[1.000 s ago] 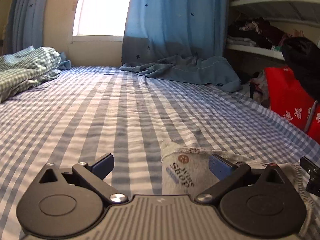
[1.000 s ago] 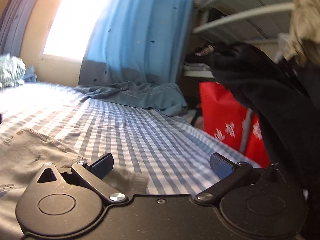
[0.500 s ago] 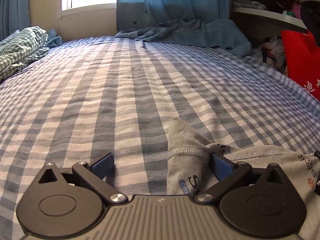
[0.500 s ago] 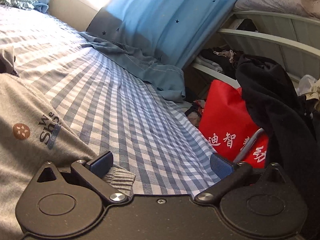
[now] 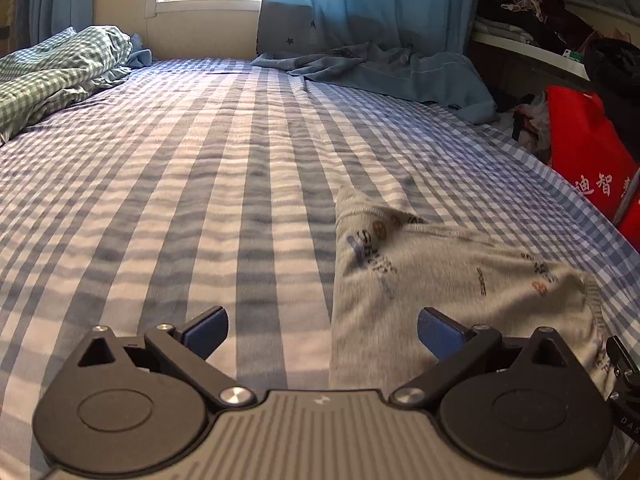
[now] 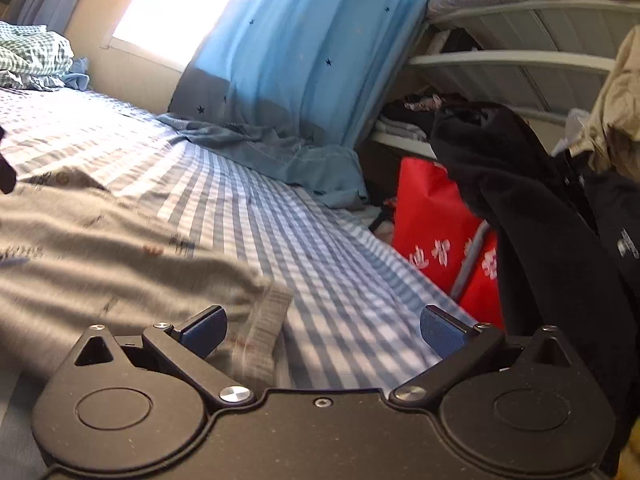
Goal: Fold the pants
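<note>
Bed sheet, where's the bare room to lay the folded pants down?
The widest bare stretch of checked sheet runs left of the grey pants, bordered by the rumpled green-check bedding and the trailing blue curtain. The right edge is crowded: pants, then the red bag and black garment.

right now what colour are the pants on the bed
Light grey pants with small printed logos, clearest in the left wrist view.

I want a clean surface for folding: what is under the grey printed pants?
The grey printed pants lie directly on the blue-and-white checked bedsheet, which shows bare all around them. Whatever lies beneath the cloth itself is covered and cannot be seen.
</note>
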Available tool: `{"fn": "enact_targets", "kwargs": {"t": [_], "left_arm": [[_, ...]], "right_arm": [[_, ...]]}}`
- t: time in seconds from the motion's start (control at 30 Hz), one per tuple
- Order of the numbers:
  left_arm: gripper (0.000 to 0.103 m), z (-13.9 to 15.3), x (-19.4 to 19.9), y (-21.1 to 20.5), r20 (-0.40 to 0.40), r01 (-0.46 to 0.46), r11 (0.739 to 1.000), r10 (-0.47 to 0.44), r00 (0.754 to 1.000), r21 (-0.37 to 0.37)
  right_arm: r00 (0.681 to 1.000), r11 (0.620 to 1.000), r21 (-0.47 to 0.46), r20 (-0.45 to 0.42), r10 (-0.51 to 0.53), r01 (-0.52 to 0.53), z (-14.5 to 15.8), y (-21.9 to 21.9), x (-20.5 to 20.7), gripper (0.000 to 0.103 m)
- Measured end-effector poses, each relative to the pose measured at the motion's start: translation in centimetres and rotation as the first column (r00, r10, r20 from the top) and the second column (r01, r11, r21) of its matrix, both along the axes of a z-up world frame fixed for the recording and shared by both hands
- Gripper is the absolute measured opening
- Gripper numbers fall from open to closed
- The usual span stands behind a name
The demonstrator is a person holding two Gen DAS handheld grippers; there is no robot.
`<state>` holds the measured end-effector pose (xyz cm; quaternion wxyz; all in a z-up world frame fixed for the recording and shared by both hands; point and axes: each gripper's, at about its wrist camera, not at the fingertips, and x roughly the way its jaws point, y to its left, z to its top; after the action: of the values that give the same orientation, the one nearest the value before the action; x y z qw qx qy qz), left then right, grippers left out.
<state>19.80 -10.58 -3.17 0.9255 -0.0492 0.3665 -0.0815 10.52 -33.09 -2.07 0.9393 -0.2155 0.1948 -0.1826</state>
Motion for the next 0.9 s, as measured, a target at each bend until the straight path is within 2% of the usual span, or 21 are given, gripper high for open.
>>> {"fn": "enact_targets", "kwargs": {"t": [0.1, 0.17, 0.23, 0.47, 0.63, 0.9], "left_arm": [[0.102, -1.4, -1.4, 0.4, -0.026, 0.015, 1.000, -0.015, 1.000, 0.015], [0.102, -2.0, -2.7, 0.6, 0.048, 0.027, 0.999, -0.028, 0.998, 0.025], [0.102, -2.5, -3.5, 0.5, 0.082, 0.030, 0.999, -0.032, 0.996, 0.032], [0.102, -2.5, -3.5, 0.7, 0.088, 0.031, 0.999, -0.031, 0.996, 0.009], [0.102, -2.7, -3.7, 0.7, 0.094, 0.027, 1.000, -0.028, 0.995, 0.009], [0.102, -2.7, -3.8, 0.7, 0.094, 0.027, 1.000, -0.028, 0.995, 0.009]], "right_arm": [[0.999, 0.998, 0.046, -0.026, -0.046, 0.047, -1.3, -0.2, -1.4, 0.102], [0.999, 0.994, 0.094, -0.006, -0.050, 0.051, -1.6, -0.3, -2.1, 0.102], [0.998, 0.991, 0.117, 0.000, -0.060, 0.060, -1.9, -0.3, -2.3, 0.102], [0.993, 0.979, 0.179, 0.056, -0.105, 0.093, -2.9, -0.4, -2.6, 0.102], [0.988, 0.977, 0.189, 0.097, -0.117, 0.097, -3.5, -0.5, -3.2, 0.102], [0.987, 0.981, 0.162, 0.106, -0.123, 0.104, -3.6, 0.0, -3.2, 0.102]]}}
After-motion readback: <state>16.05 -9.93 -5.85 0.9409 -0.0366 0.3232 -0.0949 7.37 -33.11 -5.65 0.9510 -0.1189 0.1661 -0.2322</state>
